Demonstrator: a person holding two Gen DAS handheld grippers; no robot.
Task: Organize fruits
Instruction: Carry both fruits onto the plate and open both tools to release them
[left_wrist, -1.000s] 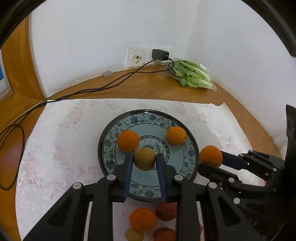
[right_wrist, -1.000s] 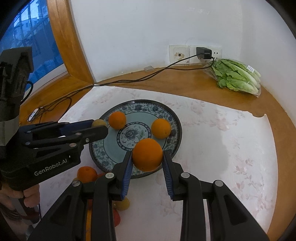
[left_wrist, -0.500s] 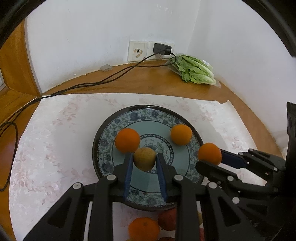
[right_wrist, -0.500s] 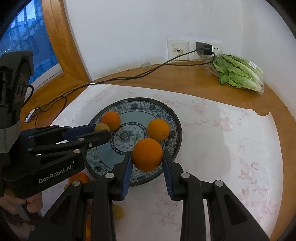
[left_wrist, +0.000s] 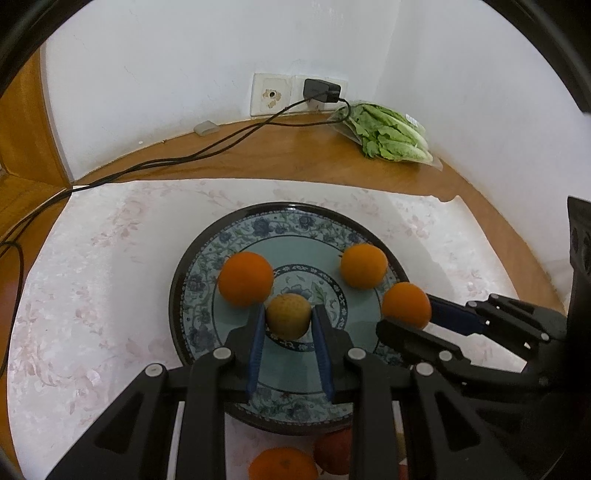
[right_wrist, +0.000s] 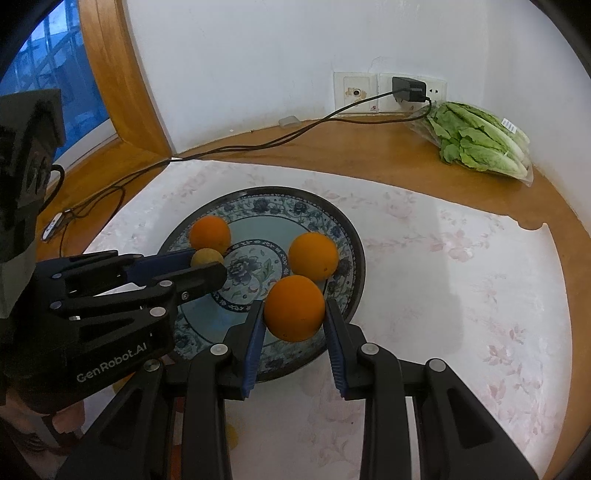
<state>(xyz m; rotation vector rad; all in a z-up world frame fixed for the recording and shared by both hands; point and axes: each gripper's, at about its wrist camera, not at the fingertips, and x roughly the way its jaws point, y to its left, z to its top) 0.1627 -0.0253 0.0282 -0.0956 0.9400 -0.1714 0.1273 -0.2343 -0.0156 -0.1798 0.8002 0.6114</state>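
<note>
Gripping an orange (right_wrist: 294, 308), right claw (right_wrist: 293, 325) holds it over the plate's (right_wrist: 347, 236) near rim; left claw (left_wrist: 288, 325) is clamped on a small yellow-brown fruit (left_wrist: 288, 316) above plate centre. Two oranges (left_wrist: 245, 278) sit on the plate. Risk: dropped fruit may knock those or roll off the rim. More fruit (left_wrist: 282, 463) waits at the surface's near edge. Floral cloth (right_wrist: 461, 258), then bagged lettuce (right_wrist: 480, 142) in the far right corner, charger cable (right_wrist: 258, 142), white wall

White walls (left_wrist: 166, 74) meet a wooden window frame (right_wrist: 122, 85) and blue window (right_wrist: 48, 70).
</note>
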